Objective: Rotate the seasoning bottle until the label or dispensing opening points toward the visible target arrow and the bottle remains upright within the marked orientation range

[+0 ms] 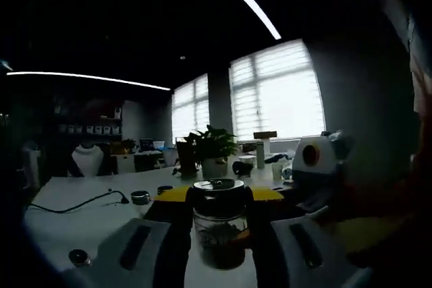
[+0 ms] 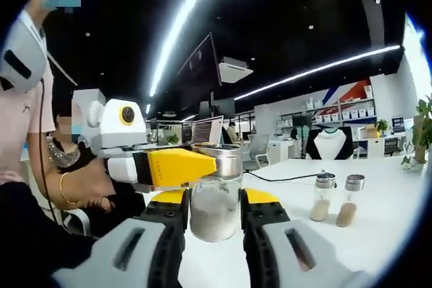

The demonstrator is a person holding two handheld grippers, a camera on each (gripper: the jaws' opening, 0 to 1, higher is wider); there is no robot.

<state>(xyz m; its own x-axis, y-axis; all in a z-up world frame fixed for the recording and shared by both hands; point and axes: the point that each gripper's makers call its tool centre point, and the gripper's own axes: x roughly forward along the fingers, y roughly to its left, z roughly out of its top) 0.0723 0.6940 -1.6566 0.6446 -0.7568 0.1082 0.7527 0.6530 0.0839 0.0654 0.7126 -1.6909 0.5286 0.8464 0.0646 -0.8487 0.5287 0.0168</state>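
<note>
Centre of the right gripper view: the clear glass seasoning bottle with a silver metal lid (image 2: pixel 216 197) stands upright on the white table (image 2: pixel 385 214), and the right gripper (image 2: pixel 213 217) pinches its body, black pads on both sides. The yellow-tipped left gripper (image 2: pixel 177 166) reaches in from the left, touching the lid; its claw width I cannot tell. Lower right, two small glass shakers (image 2: pixel 336 200) stand together. In the left gripper view, the bottle (image 1: pixel 219 224) sits low centre between the grey jaws.
</note>
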